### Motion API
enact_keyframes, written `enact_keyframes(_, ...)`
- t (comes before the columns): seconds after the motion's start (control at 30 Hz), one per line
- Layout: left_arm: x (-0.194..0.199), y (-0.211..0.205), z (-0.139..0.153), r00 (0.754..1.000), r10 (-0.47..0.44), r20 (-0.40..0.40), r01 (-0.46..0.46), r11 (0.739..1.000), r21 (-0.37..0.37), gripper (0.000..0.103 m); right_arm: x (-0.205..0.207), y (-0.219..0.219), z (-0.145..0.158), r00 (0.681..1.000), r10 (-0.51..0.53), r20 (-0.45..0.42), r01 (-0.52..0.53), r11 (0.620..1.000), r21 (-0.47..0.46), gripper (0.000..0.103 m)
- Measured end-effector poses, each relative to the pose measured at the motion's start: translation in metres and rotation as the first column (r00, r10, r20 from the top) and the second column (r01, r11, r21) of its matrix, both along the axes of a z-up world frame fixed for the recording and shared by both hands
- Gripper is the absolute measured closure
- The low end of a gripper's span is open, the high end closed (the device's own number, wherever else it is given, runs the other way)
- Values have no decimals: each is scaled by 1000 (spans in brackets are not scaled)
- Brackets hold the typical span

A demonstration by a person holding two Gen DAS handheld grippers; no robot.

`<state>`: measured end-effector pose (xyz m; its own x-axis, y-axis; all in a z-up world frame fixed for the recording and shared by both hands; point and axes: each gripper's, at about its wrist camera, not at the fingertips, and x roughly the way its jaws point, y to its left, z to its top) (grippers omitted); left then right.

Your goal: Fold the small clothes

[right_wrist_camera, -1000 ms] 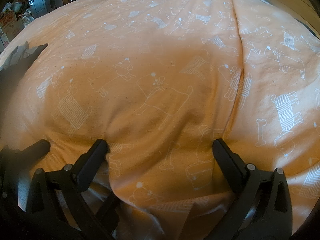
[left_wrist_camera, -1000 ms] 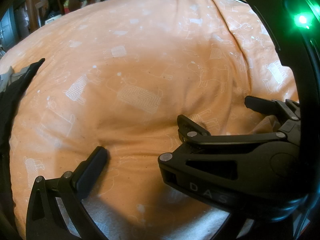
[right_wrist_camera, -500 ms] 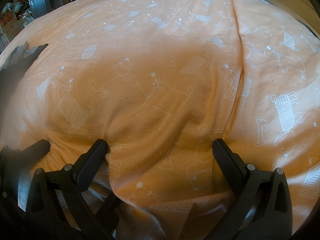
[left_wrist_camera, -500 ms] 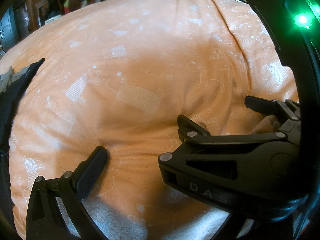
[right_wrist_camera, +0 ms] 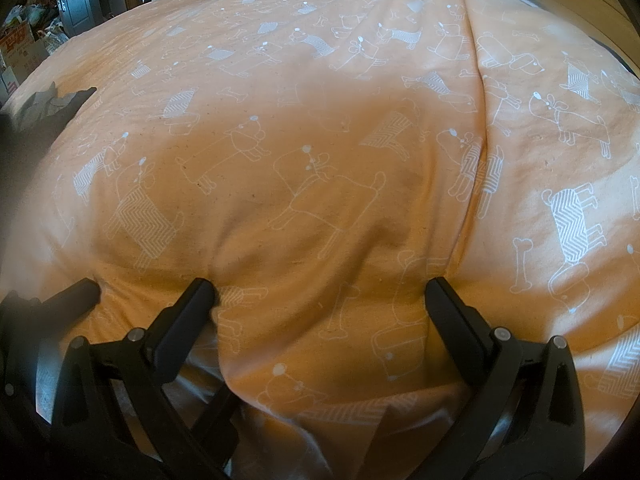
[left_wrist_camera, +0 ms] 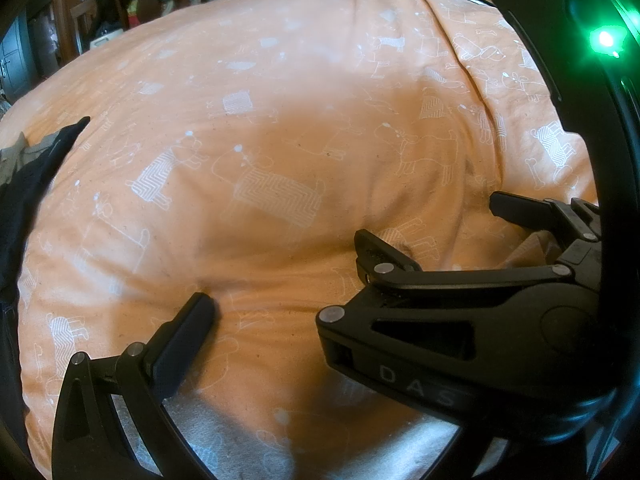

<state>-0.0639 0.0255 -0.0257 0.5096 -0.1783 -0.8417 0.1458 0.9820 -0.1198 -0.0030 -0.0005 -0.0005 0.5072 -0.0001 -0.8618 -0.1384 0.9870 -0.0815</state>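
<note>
Hardly anything has moved since a second ago; only the grey fabric [left_wrist_camera: 224, 444] at the bottom of my left view shows a bit more. My left gripper [left_wrist_camera: 280, 276] hangs spread over the orange sheet [left_wrist_camera: 280, 120], pinching nothing. My right gripper [right_wrist_camera: 320, 292] is spread wide too, tips on the sheet. Dark clothes [right_wrist_camera: 48, 108] lie at the left edge, well apart.

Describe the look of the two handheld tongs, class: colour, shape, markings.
Both tongs, left and right, are black plastic: flat tapering fingers on linkage arms with silver rivets. White letters "DAS" mark the right one's body, below a curved black housing with a green light.
</note>
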Motion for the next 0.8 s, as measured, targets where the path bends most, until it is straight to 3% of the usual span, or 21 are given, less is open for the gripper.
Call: enact_keyframes(0.8, 0, 0, 0, 1000, 0, 5, 0, 1000, 3, 0, 0, -1, -2, 1000, -2, 29, 1, 1000, 7, 0)
